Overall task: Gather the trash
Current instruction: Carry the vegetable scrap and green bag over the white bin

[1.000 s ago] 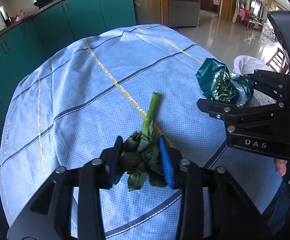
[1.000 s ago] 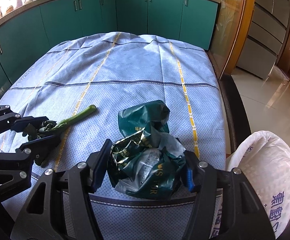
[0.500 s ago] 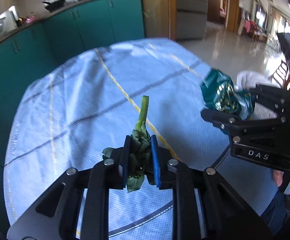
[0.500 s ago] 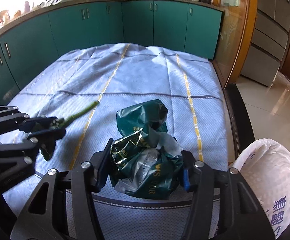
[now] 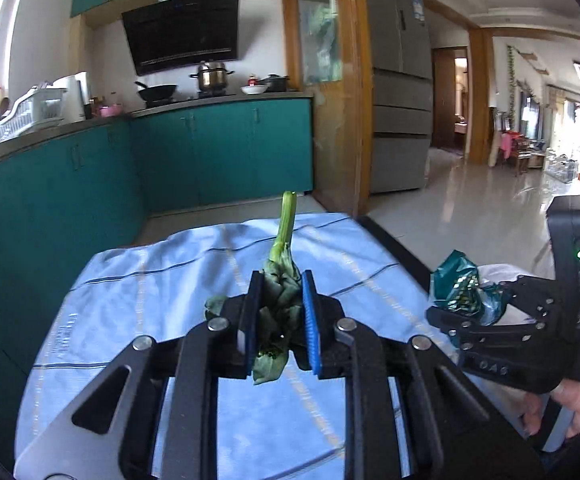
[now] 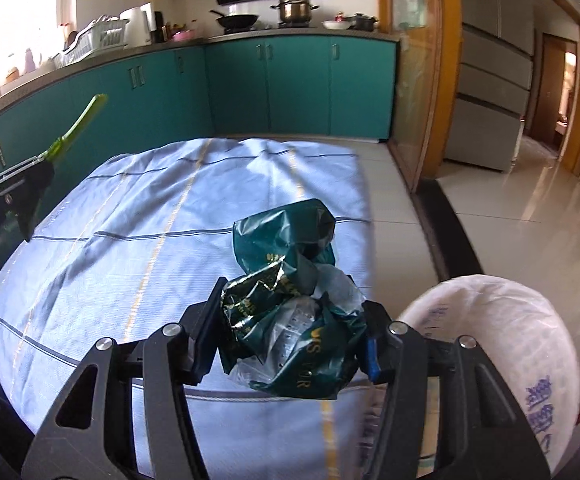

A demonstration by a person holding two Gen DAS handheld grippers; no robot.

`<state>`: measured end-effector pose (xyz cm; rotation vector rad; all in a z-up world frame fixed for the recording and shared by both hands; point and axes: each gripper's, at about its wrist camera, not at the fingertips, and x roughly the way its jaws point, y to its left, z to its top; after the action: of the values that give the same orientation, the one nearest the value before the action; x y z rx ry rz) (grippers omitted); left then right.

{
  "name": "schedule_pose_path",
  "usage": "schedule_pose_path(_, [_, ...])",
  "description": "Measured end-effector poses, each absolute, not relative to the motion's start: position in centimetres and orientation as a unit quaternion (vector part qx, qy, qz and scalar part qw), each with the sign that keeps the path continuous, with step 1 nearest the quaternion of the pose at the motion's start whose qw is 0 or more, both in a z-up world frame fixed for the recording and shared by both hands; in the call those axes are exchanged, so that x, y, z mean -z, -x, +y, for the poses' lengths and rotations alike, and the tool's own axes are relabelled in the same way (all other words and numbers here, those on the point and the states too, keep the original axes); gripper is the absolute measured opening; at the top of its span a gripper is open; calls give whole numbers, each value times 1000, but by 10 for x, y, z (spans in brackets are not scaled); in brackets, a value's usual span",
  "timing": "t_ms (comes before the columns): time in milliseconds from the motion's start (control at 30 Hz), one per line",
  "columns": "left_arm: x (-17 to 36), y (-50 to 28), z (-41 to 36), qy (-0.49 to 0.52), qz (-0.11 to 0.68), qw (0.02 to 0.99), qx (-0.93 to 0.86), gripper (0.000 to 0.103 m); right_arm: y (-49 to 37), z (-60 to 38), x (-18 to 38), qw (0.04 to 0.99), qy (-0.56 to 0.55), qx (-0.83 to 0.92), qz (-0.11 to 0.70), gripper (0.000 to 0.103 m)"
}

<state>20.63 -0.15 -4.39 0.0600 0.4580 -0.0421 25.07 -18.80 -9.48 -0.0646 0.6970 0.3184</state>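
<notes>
My left gripper (image 5: 280,286) is shut on a wilted green vegetable stalk (image 5: 281,280) and holds it up above the table, stem pointing away. The stalk also shows at the left of the right wrist view (image 6: 76,128). My right gripper (image 6: 286,320) is shut on a crumpled dark green plastic bag (image 6: 290,304), held above the table's near edge. The bag also shows in the left wrist view (image 5: 462,292). A white sack (image 6: 502,344) with blue print stands open-side hidden just right of the right gripper.
The table wears a light blue cloth (image 6: 150,220) with dark and yellow stripes. Teal cabinets (image 5: 218,152) with pots on the counter run behind it. A grey fridge (image 5: 400,108) and glossy floor (image 5: 470,208) lie to the right.
My left gripper has closed on the vegetable stalk and lifted it off the cloth, tilting upward. My right gripper has risen with the green bag and tilted up toward the kitchen.
</notes>
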Motion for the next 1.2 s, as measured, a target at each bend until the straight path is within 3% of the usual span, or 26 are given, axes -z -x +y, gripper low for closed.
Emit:
schedule_pose_path(500, [53, -216, -122, -30, 233, 966, 110, 21, -224, -314, 83, 947, -25, -48, 317, 55])
schedule_pose_path(800, [86, -222, -195, -56, 259, 950, 166, 21, -205, -379, 93, 945, -61, 2, 320, 55])
schedule_pose_path(1200, [126, -246, -239, -68, 302, 929, 203, 21, -196, -406, 101, 942, -82, 16, 324, 55])
